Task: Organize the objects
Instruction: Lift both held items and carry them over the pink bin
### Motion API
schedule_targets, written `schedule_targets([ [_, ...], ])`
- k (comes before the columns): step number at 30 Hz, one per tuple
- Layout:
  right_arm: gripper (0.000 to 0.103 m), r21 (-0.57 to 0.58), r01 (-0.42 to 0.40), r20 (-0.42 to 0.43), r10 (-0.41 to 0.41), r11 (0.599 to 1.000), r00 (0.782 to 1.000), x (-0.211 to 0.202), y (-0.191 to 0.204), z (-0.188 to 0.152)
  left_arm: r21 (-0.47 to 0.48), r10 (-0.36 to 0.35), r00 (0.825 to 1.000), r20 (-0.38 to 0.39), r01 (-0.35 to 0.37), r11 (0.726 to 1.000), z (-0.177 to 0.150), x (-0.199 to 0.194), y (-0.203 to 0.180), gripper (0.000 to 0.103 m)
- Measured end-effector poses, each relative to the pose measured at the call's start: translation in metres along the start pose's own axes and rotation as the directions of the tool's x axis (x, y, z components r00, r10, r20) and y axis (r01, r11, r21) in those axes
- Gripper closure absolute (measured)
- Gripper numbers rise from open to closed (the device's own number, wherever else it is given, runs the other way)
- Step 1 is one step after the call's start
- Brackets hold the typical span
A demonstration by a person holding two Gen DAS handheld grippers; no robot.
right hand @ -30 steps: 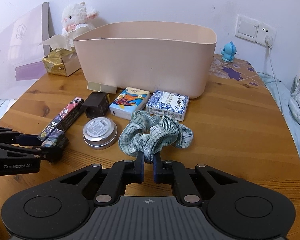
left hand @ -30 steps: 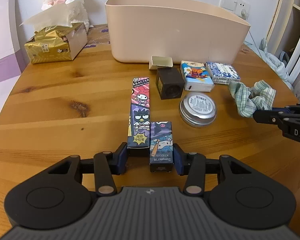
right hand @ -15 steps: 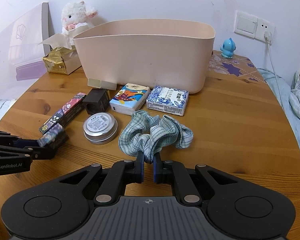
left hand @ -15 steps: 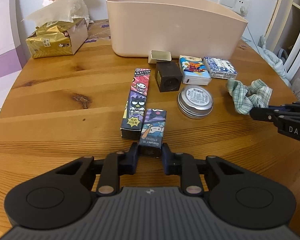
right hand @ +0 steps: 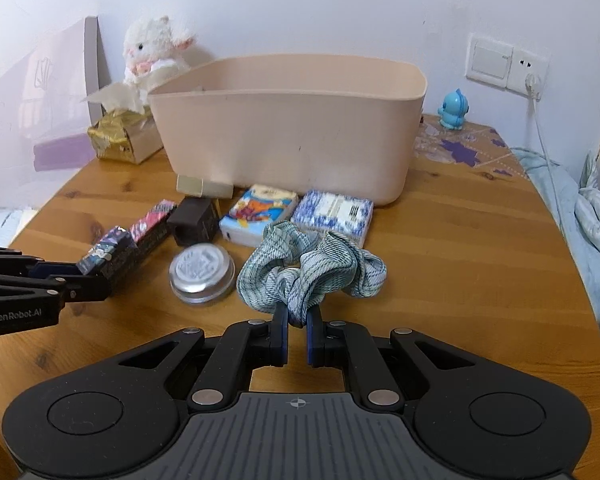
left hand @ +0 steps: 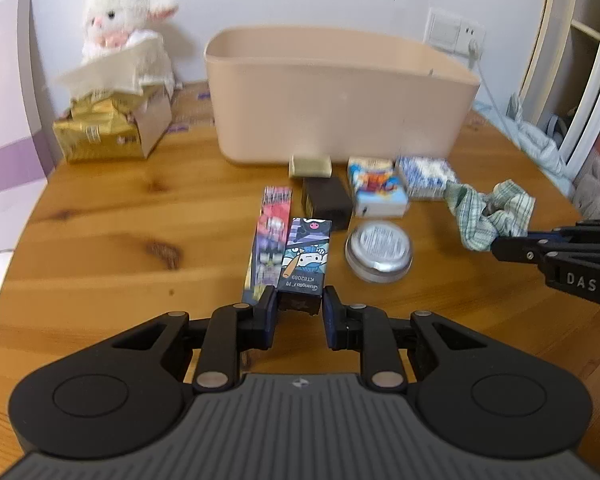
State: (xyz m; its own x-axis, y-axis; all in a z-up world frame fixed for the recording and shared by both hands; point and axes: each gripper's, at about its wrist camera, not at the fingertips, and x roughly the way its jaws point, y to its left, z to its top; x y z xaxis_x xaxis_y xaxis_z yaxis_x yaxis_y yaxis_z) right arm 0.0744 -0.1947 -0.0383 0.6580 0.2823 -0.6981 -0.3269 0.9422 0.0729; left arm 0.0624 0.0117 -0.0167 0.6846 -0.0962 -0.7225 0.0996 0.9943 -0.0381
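1. The left gripper [left hand: 299,310] now has its jaws clamped on the near end of the small box [left hand: 305,258]; 1 second ago they stood wide around 2 boxes.
2. That box has come up off the table [left hand: 100,248], tilted, beside the long box [left hand: 269,240], which stays down.
3. The right gripper [right hand: 297,334] keeps its jaws pinched on the scrunchie [right hand: 312,268], now lifted clear of the wood.
4. Both loads are raised, so the bin [right hand: 288,128] behind looks like the likely next stop.
5. The tin [right hand: 202,266], dark cube [right hand: 194,220] and 2 tissue packs [right hand: 296,216] wait in front of it.
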Motion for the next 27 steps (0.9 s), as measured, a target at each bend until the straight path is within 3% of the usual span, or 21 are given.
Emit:
schedule_targets([
  [13, 0.094, 0.022, 0.014, 0.157, -0.018, 1.000, 0.987, -0.029, -0.019, 0.064, 0.027, 0.011, 0.983, 0.181, -0.016, 0.999, 0.066, -0.034, -0.008, 0.078],
  [22, 0.094, 0.046, 0.031, 0.241, -0.041, 0.998, 0.970, -0.025, -0.029, 0.126, 0.093, 0.056, 0.962, 0.268, -0.083, 0.992, 0.141, -0.006, -0.024, 0.078],
  [27, 0.094, 0.048, 0.062, 0.209, -0.071, 0.997, 0.975, -0.002, -0.031, 0.152, 0.108, 0.073, 0.971, 0.226, -0.100, 0.989, 0.170, 0.031, -0.033, 0.078],
])
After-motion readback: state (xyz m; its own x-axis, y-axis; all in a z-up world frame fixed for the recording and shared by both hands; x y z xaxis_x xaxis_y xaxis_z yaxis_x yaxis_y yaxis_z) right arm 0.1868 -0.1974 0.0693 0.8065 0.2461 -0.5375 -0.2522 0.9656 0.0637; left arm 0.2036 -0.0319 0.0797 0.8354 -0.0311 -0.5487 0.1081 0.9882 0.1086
